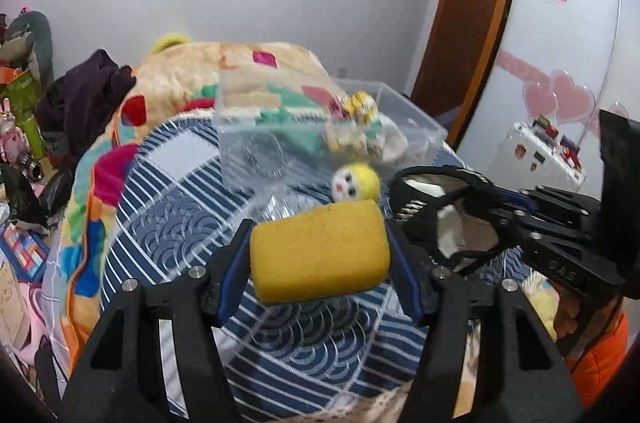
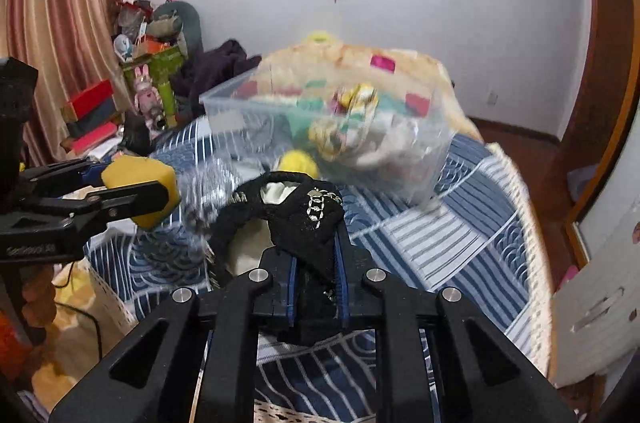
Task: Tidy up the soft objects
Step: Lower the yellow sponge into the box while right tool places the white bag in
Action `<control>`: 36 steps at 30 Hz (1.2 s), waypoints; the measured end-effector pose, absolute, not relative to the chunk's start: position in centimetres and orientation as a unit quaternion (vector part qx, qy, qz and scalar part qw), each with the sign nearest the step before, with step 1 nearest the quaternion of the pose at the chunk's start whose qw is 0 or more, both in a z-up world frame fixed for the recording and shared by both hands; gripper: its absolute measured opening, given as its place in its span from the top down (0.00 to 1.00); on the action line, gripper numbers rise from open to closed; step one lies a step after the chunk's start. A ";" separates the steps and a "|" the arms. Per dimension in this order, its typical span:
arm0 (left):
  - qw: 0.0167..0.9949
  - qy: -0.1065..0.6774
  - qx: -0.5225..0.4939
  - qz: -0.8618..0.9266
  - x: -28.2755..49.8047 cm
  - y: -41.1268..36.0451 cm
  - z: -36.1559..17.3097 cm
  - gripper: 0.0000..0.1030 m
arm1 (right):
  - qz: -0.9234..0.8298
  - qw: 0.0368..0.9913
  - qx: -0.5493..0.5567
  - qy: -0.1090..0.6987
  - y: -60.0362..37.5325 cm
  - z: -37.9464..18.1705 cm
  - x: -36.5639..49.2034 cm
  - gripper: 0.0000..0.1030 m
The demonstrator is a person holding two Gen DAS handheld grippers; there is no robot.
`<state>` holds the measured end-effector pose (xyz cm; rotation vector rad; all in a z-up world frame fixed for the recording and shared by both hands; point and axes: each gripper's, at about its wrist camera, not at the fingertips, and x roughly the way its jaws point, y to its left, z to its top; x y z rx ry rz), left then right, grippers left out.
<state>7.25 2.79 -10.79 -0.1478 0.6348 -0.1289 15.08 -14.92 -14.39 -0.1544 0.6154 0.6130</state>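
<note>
Sponge and black cloth piece both lifted, bin next.

I have the yellow sponge (image 1: 319,250) clamped in my left hand-held gripper (image 1: 320,263) and a black fabric item (image 2: 304,219) pinched in my right hand-held gripper (image 2: 316,287), both above the bed (image 2: 460,235). The clear bin (image 1: 416,127) ahead already holds several soft toys; a yellow plush (image 1: 356,182) lies just outside it, so I judge three items remain.

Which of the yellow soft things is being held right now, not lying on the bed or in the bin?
The plain yellow sponge, clamped in the left gripper. The yellow doll with a white face lies on the bedspread by the clear bin, and the yellow patterned toy sits inside it.
</note>
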 end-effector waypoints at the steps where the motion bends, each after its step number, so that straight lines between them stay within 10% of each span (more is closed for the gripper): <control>1: 0.947 0.306 -0.075 -0.062 7.4 3.0 -10.5 0.40 | 0.293 0.908 -0.074 0.291 -15.0 -13.9 15.1 0.87; 36: 0.939 0.341 -0.049 0.008 22.8 4.8 -10.2 0.39 | 0.224 0.943 -0.038 0.243 -12.1 -10.1 24.6 0.87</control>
